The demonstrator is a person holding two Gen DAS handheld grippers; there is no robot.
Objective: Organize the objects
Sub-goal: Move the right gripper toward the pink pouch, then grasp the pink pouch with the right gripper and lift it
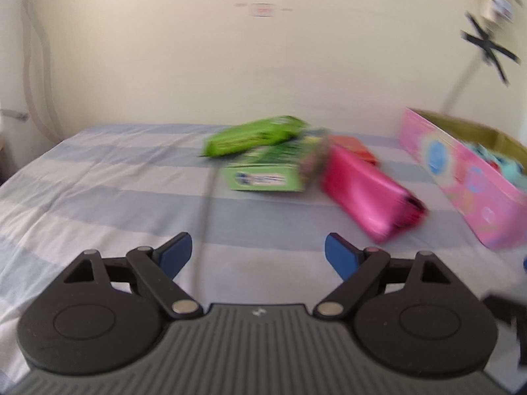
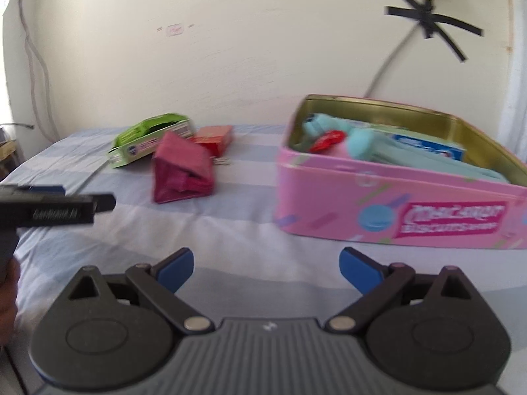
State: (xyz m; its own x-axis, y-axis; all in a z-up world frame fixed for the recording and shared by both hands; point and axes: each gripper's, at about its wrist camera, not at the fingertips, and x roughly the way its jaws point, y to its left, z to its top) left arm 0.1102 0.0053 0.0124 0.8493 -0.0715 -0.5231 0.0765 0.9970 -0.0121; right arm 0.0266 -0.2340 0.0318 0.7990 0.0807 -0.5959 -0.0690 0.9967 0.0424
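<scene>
Both grippers held over the bed — jaws spread, nothing gripped.
The left gripper [image 1: 258, 253] and right gripper [image 2: 266, 265] are aimed toward a pink pouch [image 1: 365, 194] beside a pink biscuit tin [image 2: 395, 210].

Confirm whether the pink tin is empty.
No, the pink tin already holds teal items and a blue-and-white box.

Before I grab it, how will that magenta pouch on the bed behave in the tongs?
The magenta pouch looks soft: its end folds inward, so it will probably squash and sag rather than stay stiff. Its shiny skin may slip under the pads. It lies flat on the striped sheet, so rolling seems unlikely.
</scene>
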